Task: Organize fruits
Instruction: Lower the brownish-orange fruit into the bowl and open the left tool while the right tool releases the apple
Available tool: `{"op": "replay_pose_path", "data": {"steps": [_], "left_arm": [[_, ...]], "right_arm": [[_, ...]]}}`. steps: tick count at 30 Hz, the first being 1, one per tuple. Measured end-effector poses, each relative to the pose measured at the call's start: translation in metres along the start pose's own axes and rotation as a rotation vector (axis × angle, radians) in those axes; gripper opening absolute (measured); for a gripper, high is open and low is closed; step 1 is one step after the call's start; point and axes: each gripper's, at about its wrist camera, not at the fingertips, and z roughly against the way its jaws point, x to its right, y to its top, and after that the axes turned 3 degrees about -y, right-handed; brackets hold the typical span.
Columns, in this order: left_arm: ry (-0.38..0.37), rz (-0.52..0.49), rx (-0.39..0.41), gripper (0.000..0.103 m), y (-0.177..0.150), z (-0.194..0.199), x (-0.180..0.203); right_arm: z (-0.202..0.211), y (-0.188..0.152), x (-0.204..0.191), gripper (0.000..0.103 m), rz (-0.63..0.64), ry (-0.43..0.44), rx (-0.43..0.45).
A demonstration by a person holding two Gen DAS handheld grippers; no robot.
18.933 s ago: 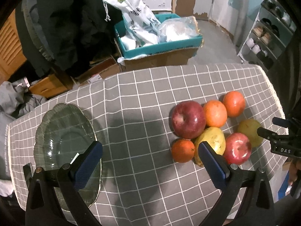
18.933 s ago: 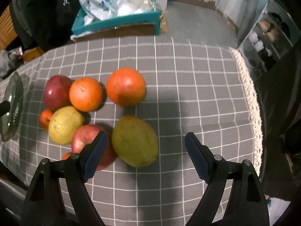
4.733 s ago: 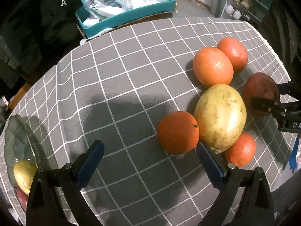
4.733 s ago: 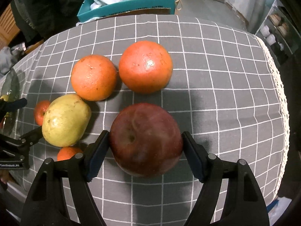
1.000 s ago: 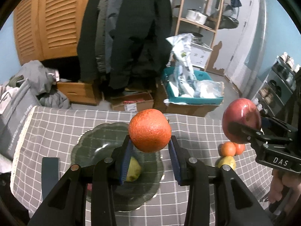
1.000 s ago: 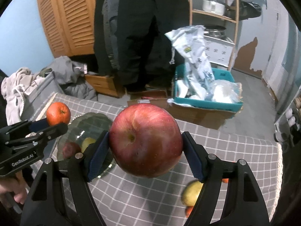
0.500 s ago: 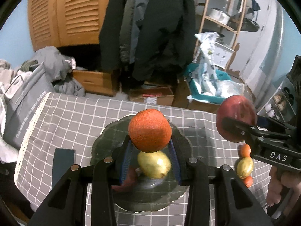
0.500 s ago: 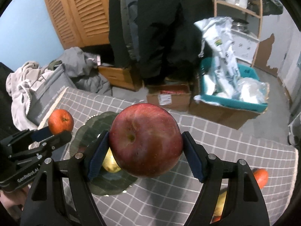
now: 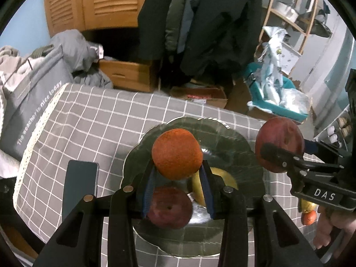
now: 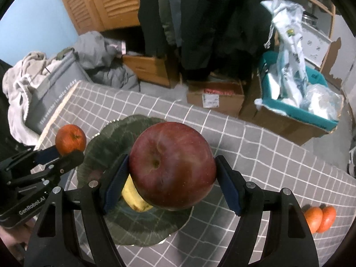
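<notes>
Over the bench (image 9: 93, 120) sits your scalloped green glass plate (image 9: 224, 133), holding a yellow fruit (image 9: 224, 178) and a dark red apple (image 9: 170, 209). Above it, your right tool (image 10: 172, 178) grips a big glossy red apple (image 10: 172, 169); your left tool (image 9: 178, 174) clamps a smaller, rough-skinned orange (image 9: 176, 153).

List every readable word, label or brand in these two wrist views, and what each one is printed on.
"DAS": on the right gripper body, seen from the left wrist.
"GenRobot.AI": on the left gripper body, seen from the right wrist.
"The weather is nice today": on the grey bag beside the table.
Print on the white sack and the cardboard box label: too blurred to read.
</notes>
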Motion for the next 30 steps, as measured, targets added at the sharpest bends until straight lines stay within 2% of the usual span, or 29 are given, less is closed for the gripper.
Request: {"op": "replay_pose_path", "data": {"steps": [6, 17, 26, 30], "left_arm": [[0.001, 0.039, -0.041, 0.039, -0.005, -0.019, -0.011], [0.017, 0.048, -0.104, 0.039, -0.016, -0.038, -0.017], [0.008, 0.061, -0.138, 0.039, -0.022, -0.048, -0.020], [-0.003, 0.066, -0.130, 0.039, -0.021, -0.048, -0.020]], "right_arm": [[-0.021, -0.001, -0.006, 0.077, 0.016, 0.007, -0.044], [-0.041, -0.002, -0.012, 0.077, 0.020, 0.037, -0.087], [-0.047, -0.001, -0.014, 0.077, 0.014, 0.053, -0.102], [-0.048, -0.001, -0.015, 0.077, 0.014, 0.060, -0.109]]}}
